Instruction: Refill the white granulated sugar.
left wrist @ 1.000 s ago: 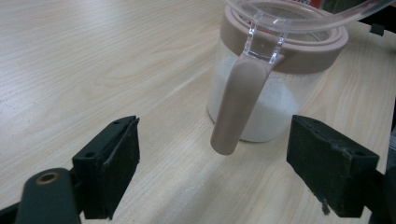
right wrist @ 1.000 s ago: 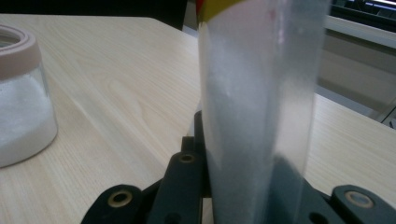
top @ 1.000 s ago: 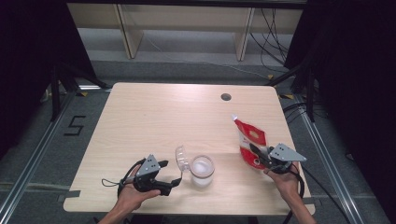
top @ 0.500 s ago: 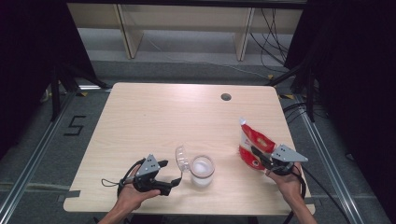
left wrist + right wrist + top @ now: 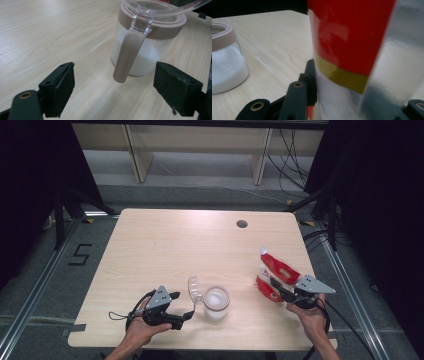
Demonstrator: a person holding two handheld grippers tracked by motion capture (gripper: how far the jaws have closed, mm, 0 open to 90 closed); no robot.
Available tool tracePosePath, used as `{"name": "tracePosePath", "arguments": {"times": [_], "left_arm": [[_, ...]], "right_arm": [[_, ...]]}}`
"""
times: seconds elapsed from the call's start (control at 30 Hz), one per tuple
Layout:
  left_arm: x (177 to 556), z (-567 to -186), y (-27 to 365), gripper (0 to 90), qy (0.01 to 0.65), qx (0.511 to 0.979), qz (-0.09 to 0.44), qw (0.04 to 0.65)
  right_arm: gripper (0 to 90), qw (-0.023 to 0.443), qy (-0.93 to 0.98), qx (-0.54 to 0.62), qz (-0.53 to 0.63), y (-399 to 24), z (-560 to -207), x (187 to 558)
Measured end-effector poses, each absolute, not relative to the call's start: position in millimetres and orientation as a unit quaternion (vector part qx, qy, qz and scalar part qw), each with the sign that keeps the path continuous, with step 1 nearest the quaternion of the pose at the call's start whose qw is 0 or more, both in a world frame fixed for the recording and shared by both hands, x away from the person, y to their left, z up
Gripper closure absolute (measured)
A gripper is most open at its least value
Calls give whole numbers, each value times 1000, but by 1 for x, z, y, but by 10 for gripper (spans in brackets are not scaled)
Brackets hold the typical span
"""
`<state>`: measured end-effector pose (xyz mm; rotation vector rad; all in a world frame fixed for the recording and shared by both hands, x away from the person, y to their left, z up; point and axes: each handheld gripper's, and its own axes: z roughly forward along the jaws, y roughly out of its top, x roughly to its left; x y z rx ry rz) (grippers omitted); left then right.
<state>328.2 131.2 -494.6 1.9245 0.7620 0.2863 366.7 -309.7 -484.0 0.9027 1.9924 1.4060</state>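
A glass jar point(image 5: 216, 302) of white powder stands near the table's front edge, its clear lid point(image 5: 194, 289) hinged open to the left. My left gripper point(image 5: 182, 306) lies open beside it. In the left gripper view the jar point(image 5: 140, 60) is just ahead, and its tan latch tab point(image 5: 127, 55) hangs between my wide-apart jaws point(image 5: 115, 87) without touching them. A red and white pouch point(image 5: 275, 267) leans on the table at the right. My right gripper point(image 5: 275, 287) has just been opening, with the pouch point(image 5: 352, 37) still between its jaws. One pad point(image 5: 310, 80) rests beside it.
The light wooden table point(image 5: 175, 245) has a round cable hole point(image 5: 242, 224) near its far edge. Dark frame posts and cables stand around the table. In the right gripper view the jar point(image 5: 224, 67) sits to the left.
The pouch has moved a little to the right and settled lower against the table. The left gripper and the jar have stayed put.
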Motion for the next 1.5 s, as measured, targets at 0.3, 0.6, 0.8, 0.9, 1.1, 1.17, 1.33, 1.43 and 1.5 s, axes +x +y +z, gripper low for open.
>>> {"name": "tracePosePath", "arguments": {"times": [0.3,0.6,0.8,0.9,1.1,1.17,1.33,1.43,1.5], "left_arm": [[328,-495,131,169,315,797,119,502],[328,-495,131,169,314,798,116,501],[328,-495,131,168,314,799,115,501],[328,-494,132,169,314,798,119,500],[328,-494,131,168,312,799,115,501],[328,-494,131,169,313,798,115,502],[329,-493,132,169,309,800,119,501],[329,-494,133,169,308,801,119,499],[329,-494,133,169,308,801,119,500]], "right_arm": [[487,235,726,376,526,-308,-485,361],[393,244,715,388,528,-312,-483,353],[371,253,717,392,518,-312,-480,346],[362,250,716,400,515,-313,-478,341],[343,256,720,404,503,-316,-474,331],[342,265,717,414,494,-317,-473,328],[340,262,720,415,491,-318,-471,323],[327,262,710,422,499,-318,-472,318],[316,265,711,421,497,-320,-472,314]]}}
